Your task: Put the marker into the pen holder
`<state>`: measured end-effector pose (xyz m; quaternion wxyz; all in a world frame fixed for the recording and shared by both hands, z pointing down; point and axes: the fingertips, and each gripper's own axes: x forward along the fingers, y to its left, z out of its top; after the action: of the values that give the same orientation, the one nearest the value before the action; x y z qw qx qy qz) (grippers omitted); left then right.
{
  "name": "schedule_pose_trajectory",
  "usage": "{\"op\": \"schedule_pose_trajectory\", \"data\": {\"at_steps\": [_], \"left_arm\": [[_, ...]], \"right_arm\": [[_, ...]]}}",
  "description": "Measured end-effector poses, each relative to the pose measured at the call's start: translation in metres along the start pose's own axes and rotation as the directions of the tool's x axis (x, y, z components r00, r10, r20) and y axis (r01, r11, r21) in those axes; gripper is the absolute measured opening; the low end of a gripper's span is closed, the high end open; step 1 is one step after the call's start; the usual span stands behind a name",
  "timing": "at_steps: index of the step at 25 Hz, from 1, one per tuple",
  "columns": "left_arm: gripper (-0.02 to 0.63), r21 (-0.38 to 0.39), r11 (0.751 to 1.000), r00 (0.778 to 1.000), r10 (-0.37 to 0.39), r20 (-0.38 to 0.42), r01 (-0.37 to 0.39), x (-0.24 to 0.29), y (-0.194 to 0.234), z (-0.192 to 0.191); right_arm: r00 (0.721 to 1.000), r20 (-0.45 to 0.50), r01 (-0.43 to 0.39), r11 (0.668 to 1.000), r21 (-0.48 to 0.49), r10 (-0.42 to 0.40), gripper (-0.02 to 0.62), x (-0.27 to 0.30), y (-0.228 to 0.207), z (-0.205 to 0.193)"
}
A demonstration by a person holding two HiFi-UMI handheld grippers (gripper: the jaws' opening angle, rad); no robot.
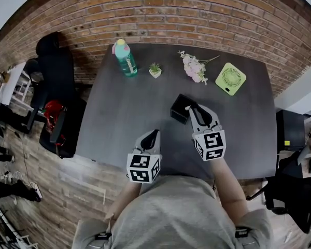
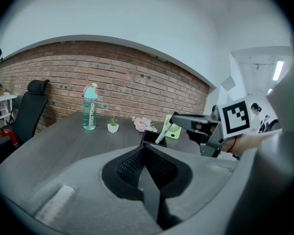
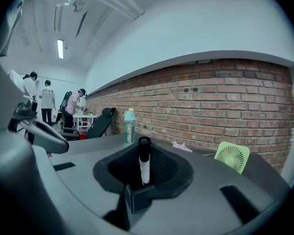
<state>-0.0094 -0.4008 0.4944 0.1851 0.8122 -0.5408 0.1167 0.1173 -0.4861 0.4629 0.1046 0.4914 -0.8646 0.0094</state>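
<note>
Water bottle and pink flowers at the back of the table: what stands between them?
A small potted plant stands between the bottle and the flowers, apart from both. The head view shows it best; the left gripper view shows it too.

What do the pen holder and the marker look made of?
Pen holder: matte black, probably faux leather, given pale stitching along its edges. Marker: smooth white barrel with black cap, likely plastic. Neither is certain from looks alone.
</note>
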Motion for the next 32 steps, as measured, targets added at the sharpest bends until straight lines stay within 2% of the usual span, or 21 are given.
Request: {"op": "schedule_pose_trajectory", "data": {"at_steps": [22, 32], "left_arm": [[0.02, 0.009, 1.0, 1.0, 0.012, -0.012, -0.012, 0.01, -0.002, 0.0], [0.02, 0.008, 1.0, 1.0, 0.015, -0.012, -0.014, 0.007, 0.0, -0.001]], "right_arm": [[0.983, -0.178, -0.056, 0.998, -0.026, 0.05, 0.072, 0.05, 0.007, -0.069], [0.978, -0.196, -0.071, 0.997, -0.03, 0.064, 0.072, 0.049, 0.01, -0.074]]}}
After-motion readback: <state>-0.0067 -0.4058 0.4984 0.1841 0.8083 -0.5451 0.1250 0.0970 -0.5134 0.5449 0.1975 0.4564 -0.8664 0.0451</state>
